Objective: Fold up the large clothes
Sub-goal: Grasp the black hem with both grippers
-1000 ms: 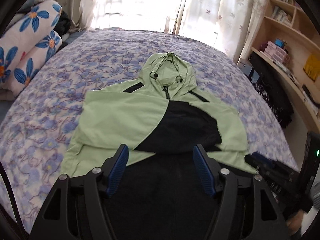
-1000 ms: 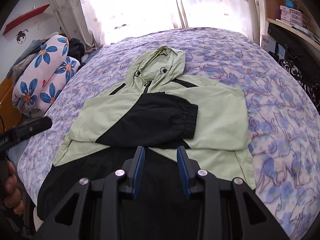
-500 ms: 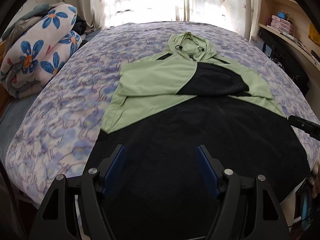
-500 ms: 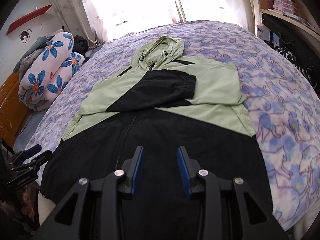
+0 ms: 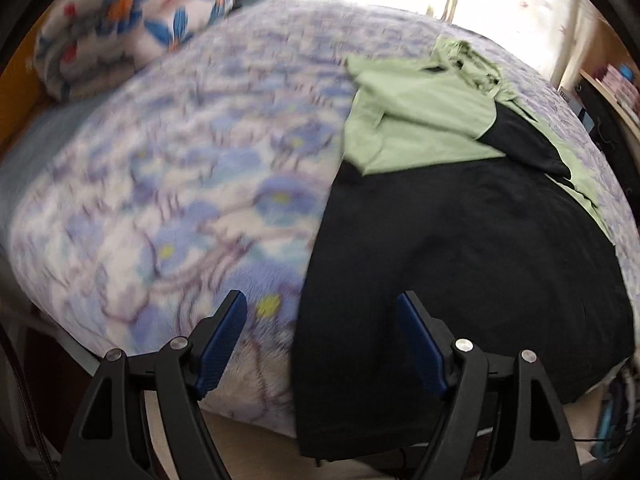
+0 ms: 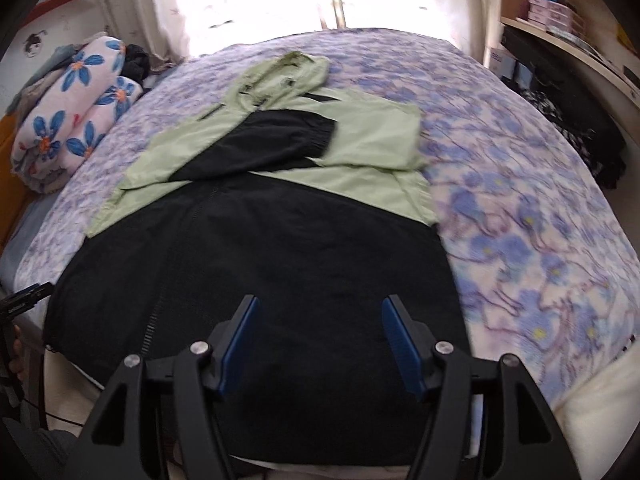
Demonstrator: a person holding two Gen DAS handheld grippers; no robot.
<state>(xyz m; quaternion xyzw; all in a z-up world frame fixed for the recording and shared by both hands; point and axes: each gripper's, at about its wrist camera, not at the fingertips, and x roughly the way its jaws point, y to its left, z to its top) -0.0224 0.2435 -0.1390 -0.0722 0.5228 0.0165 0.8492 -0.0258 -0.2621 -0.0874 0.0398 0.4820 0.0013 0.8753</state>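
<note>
Bed: covered by a blue flowered blanket; it carries the whole job, giving me a broad flat place to lay the garment out
Jacket: lies flat on the bed, hood toward the window, black lower half toward me with its hem hanging a little over the near edge; the pale green upper part has both sleeves crossed over the chest, the black-cuffed one on top, so I judge the sleeve step done and the body fold still to come
Rolled quilt: white with blue flowers, parked at the far left of the bed, well apart from the jacket and out of my way
Shelves: along the right wall, holding small boxes, no part of the work
My left fingers: opening, nothing between them; they point down at the jacket's left edge near the hem corner, one finger over blanket, the other over black cloth; the picture is blurred
My right fingers: opening, nothing between them; they hang over the black lower part near the hem, right of the zip
Likely next move: I'd guess each hand takes a hem corner so the bottom can be carried up over the sleeves
Risk: slippery cloth may slide off the edge
</note>
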